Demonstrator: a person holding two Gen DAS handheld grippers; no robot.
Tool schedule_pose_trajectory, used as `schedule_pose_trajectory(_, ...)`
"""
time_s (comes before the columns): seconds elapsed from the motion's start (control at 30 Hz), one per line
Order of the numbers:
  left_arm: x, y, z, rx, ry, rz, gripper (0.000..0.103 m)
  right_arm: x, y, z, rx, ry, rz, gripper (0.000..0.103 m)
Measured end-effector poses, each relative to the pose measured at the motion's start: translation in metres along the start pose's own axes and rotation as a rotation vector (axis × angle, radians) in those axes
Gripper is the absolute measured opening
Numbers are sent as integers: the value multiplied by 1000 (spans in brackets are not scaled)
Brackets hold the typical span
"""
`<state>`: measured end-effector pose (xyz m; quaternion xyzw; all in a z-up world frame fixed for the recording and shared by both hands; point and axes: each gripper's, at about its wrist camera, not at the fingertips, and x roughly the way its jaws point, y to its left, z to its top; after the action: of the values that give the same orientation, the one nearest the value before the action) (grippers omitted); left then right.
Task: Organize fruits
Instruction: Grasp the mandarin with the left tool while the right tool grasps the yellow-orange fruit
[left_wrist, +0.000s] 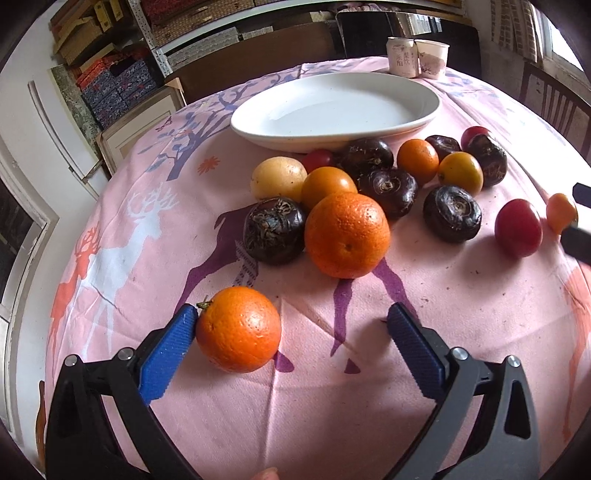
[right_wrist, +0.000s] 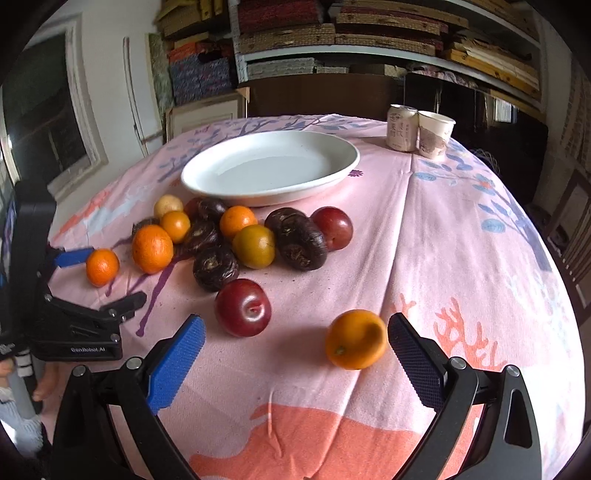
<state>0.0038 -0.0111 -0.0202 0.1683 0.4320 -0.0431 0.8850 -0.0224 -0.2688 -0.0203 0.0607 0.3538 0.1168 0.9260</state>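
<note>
Room: shelves of stacked boxes and woven mats behind; a can (right_wrist: 402, 127) and a paper cup (right_wrist: 436, 133) touch each other at the far edge.
Surface: round, under a pink cloth (right_wrist: 461, 229) with deer and coral prints.
Plate: white, shallow (right_wrist: 269, 168), nothing in it, just behind the fruit. Likely the drop target, so nothing is sorted yet.
Pile: dark water chestnuts (right_wrist: 216, 266), small oranges and red plums bunched in front of the plate, many touching; one pale yellow fruit (left_wrist: 277, 178) at the pile's left edge.
Left tool: (left_wrist: 291, 326) jaws wide apart, low over the cloth. A small orange (left_wrist: 238, 329) sits inside the gap, touching the left blue pad (left_wrist: 168, 352), well clear of the right pad. Reads as lined up to close, off-centre.
Big orange: (left_wrist: 347, 234) just beyond, leaning on a chestnut (left_wrist: 274, 230); out of the jaws' path.
Right tool: (right_wrist: 295, 338) jaws also apart, empty. A yellow-orange fruit (right_wrist: 355, 339) sits just beside the right pad, apart from the pile; a red plum (right_wrist: 243, 307) lies near the left pad, further forward.
Why strays first: my guess is both go for loose fruit because there is room for the pads.
Risk: round fruit on soft cloth; a one-sided pad push could roll it away.
Next: centre each fruit, close, lift to plate.
</note>
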Motion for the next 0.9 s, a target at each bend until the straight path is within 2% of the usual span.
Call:
schedule_pose_trajectory(0.03, 1, 1, 1, 6, -1, -10, 99, -4, -13, -1, 42, -21, 60, 100)
schedule_pose_trajectory(0.1, 3, 5, 1, 7, 0, -31, 99, -5, -39, -5, 127, -3, 167, 100)
schedule_pose_trajectory(0.17, 6, 11, 2, -19, 10, -52, 99, 0, -60, -10, 195, 54, 144, 100)
schedule_pose_trajectory(0.27, 15, 25, 2, -84, 44, -137, 99, 3, -77, -13, 246, 91, 194, 99)
schedule_pose_trajectory(0.3, 21, 34, 1, -137, 69, -201, 99, 5, -75, -12, 226, 103, 190, 100)
schedule_pose_trajectory(0.33, 22, 41, 2, -170, 59, -235, 99, 8, -71, -11, 192, 117, 175, 100)
schedule_pose_trajectory(0.37, 23, 43, 1, -175, 60, -240, 99, 10, -65, -10, 157, 133, 145, 100)
schedule_pose_trajectory(0.47, 22, 31, 3, -126, 66, -179, 99, 18, -40, -10, 7, 196, 15, 100)
schedule_pose_trajectory(0.5, 23, 32, 3, -134, 69, -185, 99, 21, -32, -10, -41, 212, -26, 100)
schedule_pose_trajectory(0.67, 26, 36, 6, -131, 72, -219, 99, 24, -13, -5, -116, 175, -19, 97)
schedule_pose_trajectory(0.73, 25, 38, 5, -135, 65, -229, 99, 30, -4, -3, -158, 180, -19, 93)
schedule_pose_trajectory(0.8, 23, 40, 5, -145, 54, -244, 99, 40, -2, -1, -160, 218, 3, 77)
schedule_pose_trajectory(0.83, 22, 42, 4, -152, 48, -258, 98, 40, -1, 2, -160, 215, 0, 75)
schedule_pose_trajectory(0.87, 21, 43, 4, -156, 42, -265, 97, 39, 0, 1, -162, 214, 7, 69)
schedule_pose_trajectory(0.9, 20, 43, 3, -153, 36, -264, 89, 39, 0, 1, -164, 213, 2, 65)
